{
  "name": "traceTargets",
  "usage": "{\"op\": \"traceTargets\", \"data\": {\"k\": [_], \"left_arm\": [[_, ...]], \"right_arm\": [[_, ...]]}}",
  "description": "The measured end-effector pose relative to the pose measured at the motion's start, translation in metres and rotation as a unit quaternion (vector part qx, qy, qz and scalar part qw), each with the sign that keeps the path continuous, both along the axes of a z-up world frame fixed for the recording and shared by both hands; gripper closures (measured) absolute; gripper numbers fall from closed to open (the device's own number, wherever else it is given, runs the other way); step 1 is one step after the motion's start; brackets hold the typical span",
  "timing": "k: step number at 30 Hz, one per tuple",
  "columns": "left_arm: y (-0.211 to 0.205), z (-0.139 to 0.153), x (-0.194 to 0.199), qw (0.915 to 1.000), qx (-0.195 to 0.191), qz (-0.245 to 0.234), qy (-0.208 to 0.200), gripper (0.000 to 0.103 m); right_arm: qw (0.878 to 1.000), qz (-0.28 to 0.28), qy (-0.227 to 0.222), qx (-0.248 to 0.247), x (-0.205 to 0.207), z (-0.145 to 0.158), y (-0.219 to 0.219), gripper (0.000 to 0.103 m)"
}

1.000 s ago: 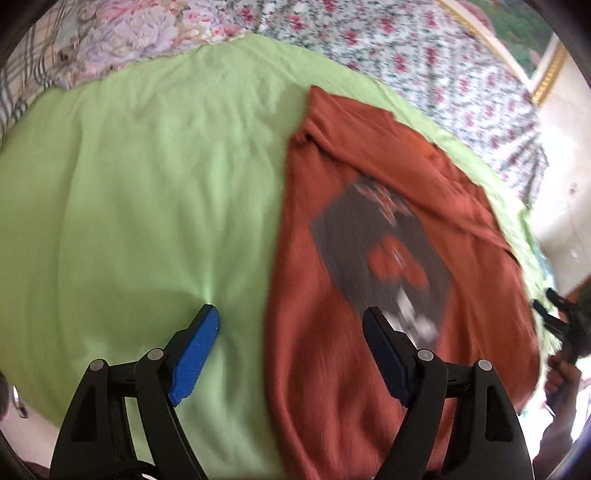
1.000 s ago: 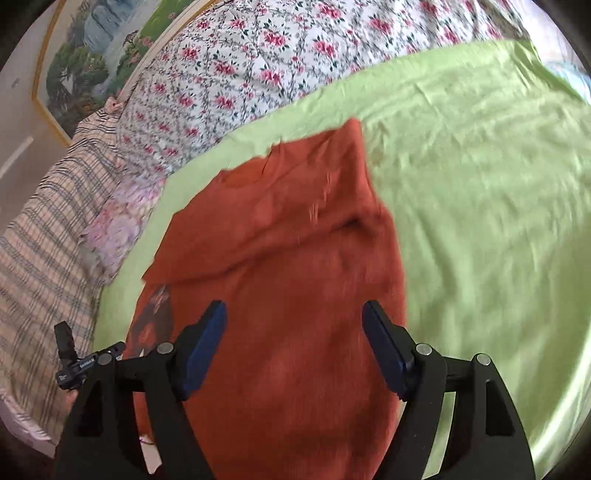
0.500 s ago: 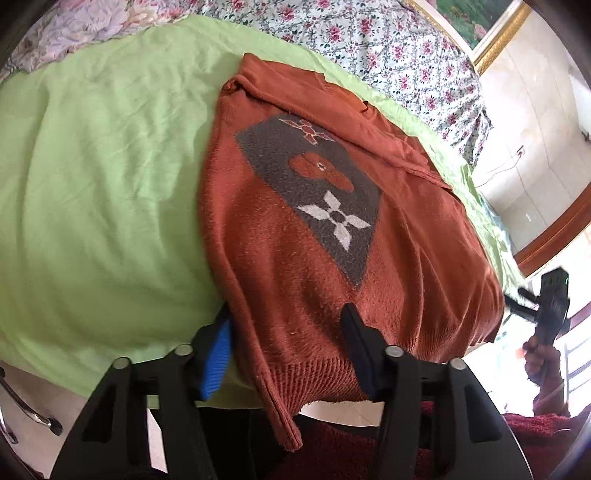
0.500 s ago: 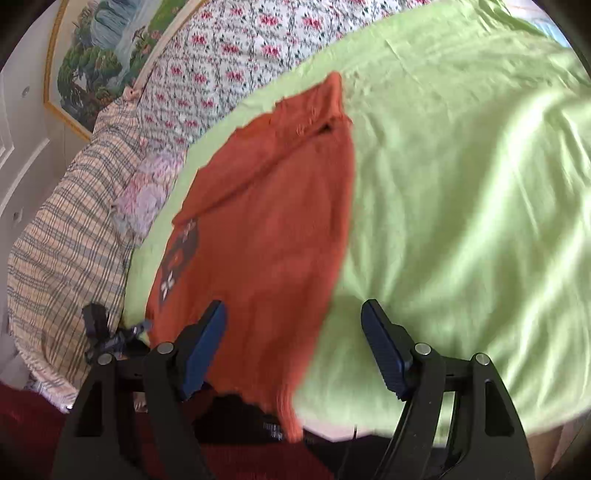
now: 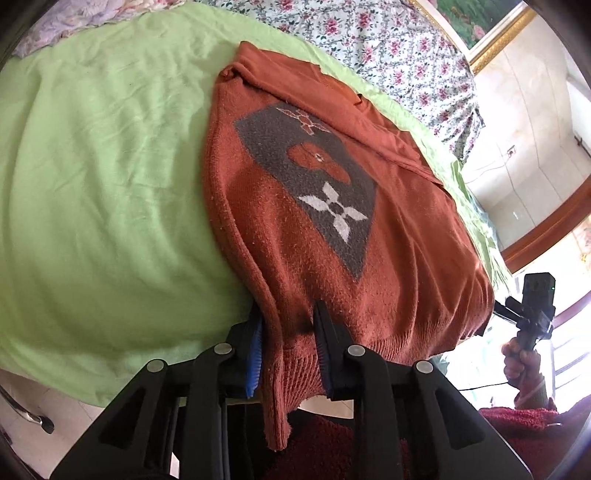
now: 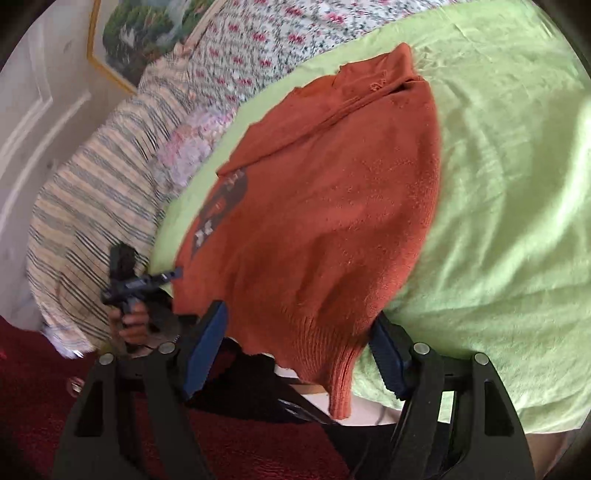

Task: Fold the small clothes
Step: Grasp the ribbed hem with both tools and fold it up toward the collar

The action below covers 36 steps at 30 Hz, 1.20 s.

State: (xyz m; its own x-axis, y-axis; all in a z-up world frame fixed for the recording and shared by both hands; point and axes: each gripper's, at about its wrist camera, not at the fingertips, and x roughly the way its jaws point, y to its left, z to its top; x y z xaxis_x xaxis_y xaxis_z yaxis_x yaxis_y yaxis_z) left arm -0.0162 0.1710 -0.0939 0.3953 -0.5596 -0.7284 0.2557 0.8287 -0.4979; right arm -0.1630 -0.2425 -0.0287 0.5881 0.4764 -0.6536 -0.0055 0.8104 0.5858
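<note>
left tongs sit at the near edge of the bed, their blue-padded fingers drawn close on either side of the sweater's ribbed hem corner; the knit fills the narrow gap between them, so they are pinching the sweater, though full contact on the right pad is hard to judge

right tongs are spread wide, one finger each side of the other hem corner, which hangs in the gap between them and past the bed's edge; neither pad touches the knit here

the rust-orange sweater lies flat on the green sheet, collar far from the tongs, hem toward them and drooping over the near edge. in the left view a grey panel with a white four-petal flower, an orange shape and a small cross motif faces up; a sleeve is folded across the upper part

beyond the sheet lie a floral bedcover and, in the right view, a striped blanket at the left. a gold-framed picture hangs on the wall. each view catches the other hand gripping its handle, and dark red fabric shows below the tongs
</note>
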Motion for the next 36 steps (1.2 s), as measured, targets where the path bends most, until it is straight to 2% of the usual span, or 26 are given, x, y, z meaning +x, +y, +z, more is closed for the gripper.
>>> {"op": "traceTargets", "data": {"k": [1, 3, 4, 5, 6, 10, 15, 20, 25, 32, 36], "left_arm": [[0.0, 0.0, 0.0, 1.0, 0.0, -0.002, -0.001, 0.079], [0.0, 0.0, 0.0, 1.0, -0.001, -0.004, -0.002, 0.08], [0.001, -0.001, 0.0, 1.0, -0.001, -0.004, -0.003, 0.08], [0.001, -0.001, -0.001, 1.0, 0.003, -0.002, -0.005, 0.086], [0.002, 0.0, -0.001, 0.9999, 0.009, 0.002, -0.008, 0.094], [0.011, 0.011, -0.007, 0.9993, -0.02, 0.025, -0.022, 0.097], [0.011, 0.043, -0.005, 0.9953, -0.051, 0.052, -0.063, 0.098], [0.01, 0.074, 0.016, 0.9884, -0.073, 0.083, -0.104, 0.098], [0.006, 0.101, 0.052, 0.9798, -0.098, 0.11, -0.135, 0.098], [-0.016, 0.14, 0.121, 0.972, -0.074, 0.126, -0.184, 0.098], [-0.032, 0.142, 0.165, 0.9731, -0.046, 0.13, -0.185, 0.098]], "right_arm": [[1.0, -0.004, -0.001, 0.007, -0.001, -0.001, -0.003, 0.038], [1.0, -0.016, 0.005, 0.0, -0.002, -0.004, -0.007, 0.065], [1.0, -0.019, 0.013, -0.004, -0.002, -0.006, -0.008, 0.072], [1.0, -0.022, 0.019, -0.009, -0.002, -0.007, -0.007, 0.089], [0.999, -0.027, 0.027, -0.015, -0.002, -0.009, -0.009, 0.092], [0.999, -0.028, 0.013, -0.01, -0.003, -0.004, -0.007, 0.094], [0.997, -0.048, -0.041, 0.033, 0.003, 0.016, -0.01, 0.094], [0.993, -0.06, -0.096, 0.044, 0.021, 0.044, -0.018, 0.094], [0.987, -0.078, -0.135, 0.047, 0.045, 0.065, -0.031, 0.094], [0.981, -0.103, -0.164, 0.021, 0.1, 0.086, -0.064, 0.094], [0.979, -0.116, -0.166, 0.006, 0.145, 0.09, -0.09, 0.094]]}}
